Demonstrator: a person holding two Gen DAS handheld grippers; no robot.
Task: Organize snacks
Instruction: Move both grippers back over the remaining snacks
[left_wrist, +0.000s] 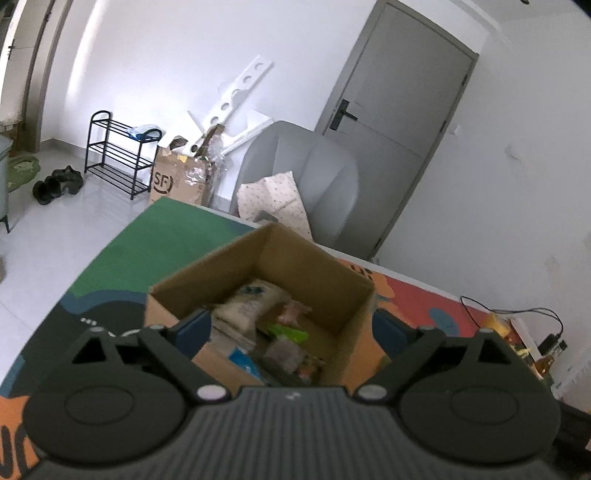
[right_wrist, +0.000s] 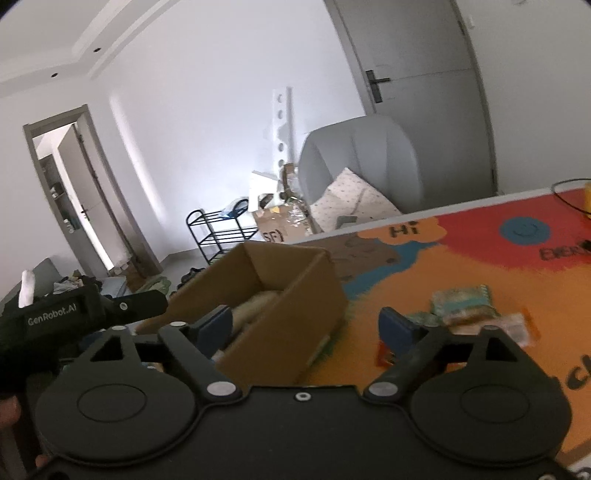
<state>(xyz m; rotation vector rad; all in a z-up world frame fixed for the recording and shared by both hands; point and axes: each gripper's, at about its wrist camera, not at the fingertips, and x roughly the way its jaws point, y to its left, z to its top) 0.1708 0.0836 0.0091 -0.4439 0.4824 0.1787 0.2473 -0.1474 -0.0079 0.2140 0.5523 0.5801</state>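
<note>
While both grippers hover over the table, the scene reads as follows.
Left gripper (left_wrist: 291, 328): jaws spread wide with nothing gripped, poised above the open cardboard box (left_wrist: 236, 258).
Right gripper (right_wrist: 306, 325): jaws wide apart and empty, straddling the box's near right corner.
Snacks in box (left_wrist: 251, 314): several packets piled inside, blurred.
Loose snacks (right_wrist: 465, 306): a few packets on the colourful table mat (right_wrist: 480, 258), right of the box.
</note>
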